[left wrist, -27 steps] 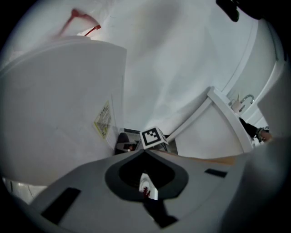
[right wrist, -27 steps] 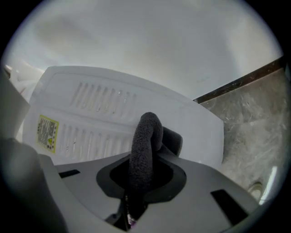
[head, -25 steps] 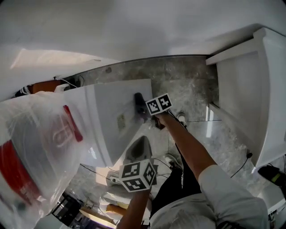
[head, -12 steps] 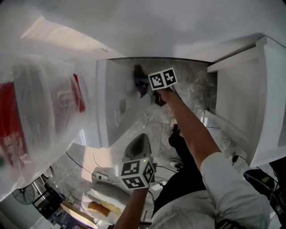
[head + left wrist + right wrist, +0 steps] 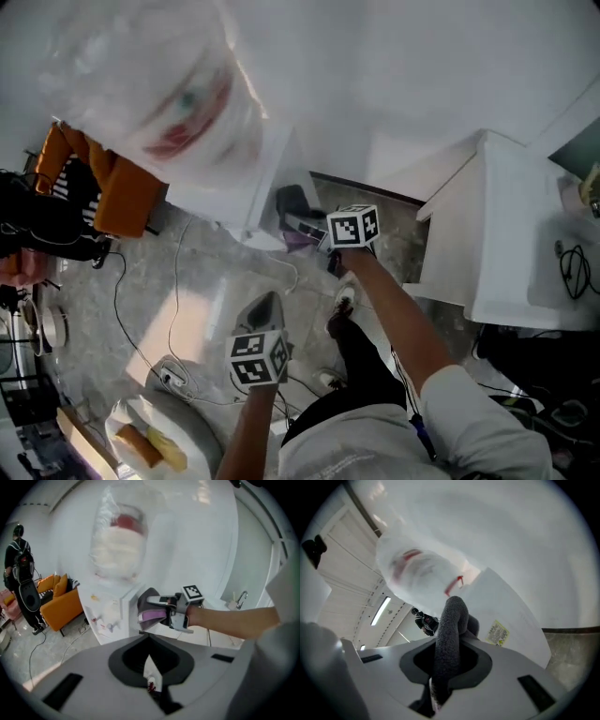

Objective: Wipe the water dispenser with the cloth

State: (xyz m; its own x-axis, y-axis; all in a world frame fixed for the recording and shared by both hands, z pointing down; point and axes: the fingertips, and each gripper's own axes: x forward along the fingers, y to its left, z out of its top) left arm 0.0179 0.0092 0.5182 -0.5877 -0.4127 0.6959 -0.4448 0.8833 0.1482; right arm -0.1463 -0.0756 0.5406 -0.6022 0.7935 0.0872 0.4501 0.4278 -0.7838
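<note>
Our left gripper [image 5: 269, 296] hung low in front of the dispenser [image 5: 267, 187], well apart from it, with its jaws together and nothing between them. Left of the dispenser stood an orange chair [image 5: 111, 180]. On top of the dispenser sat a bottle [image 5: 173, 89] wrapped in clear plastic, blurred in every view. Our right gripper [image 5: 307, 228] was up at the dispenser's right side, near its top edge, with its jaws clamped on the grey cloth [image 5: 293, 201]. We saw the cloth lying against the dispenser's white side and bulging out past the jaws, with a purple layer showing under the grey. We also saw a yellow label [image 5: 498, 633] on that same side of the dispenser, just right of the cloth.
</note>
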